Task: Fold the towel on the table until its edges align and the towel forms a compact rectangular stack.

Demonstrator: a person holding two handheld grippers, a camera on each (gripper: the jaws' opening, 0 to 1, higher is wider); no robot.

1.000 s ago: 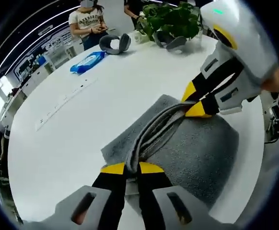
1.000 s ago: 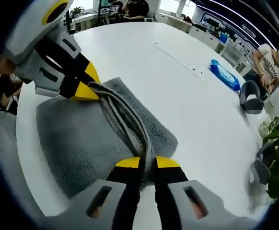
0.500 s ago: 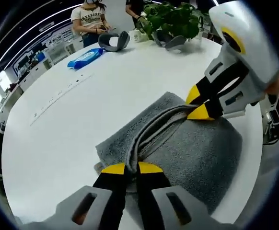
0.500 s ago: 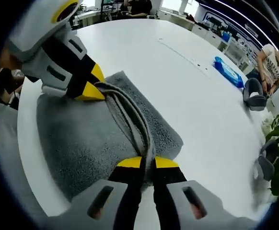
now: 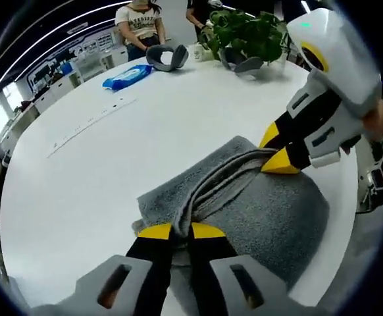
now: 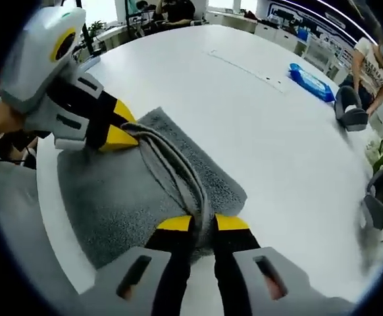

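We had the left gripper (image 5: 174,232) with its two yellow-tipped jaws pinched tight on one gathered edge of the one grey towel (image 5: 270,210), at 6 o'clock in the left gripper view. The right gripper (image 5: 275,153) came in at 2 o'clock, its jaws closed on the far end of the same raised fold. In the right gripper view our right gripper (image 6: 203,224) gripped the layered hem at 6 o'clock, jaws nearly together with cloth between them, and the left gripper (image 6: 120,129) held the other end at 10 o'clock. The towel (image 6: 106,197) lay folded on the one white table (image 5: 79,178), near its edge. Farther out we counted one blue packet (image 5: 127,76) at 11 o'clock, two grey curved objects (image 5: 164,58) and one leafy plant (image 5: 244,34) at 12 o'clock
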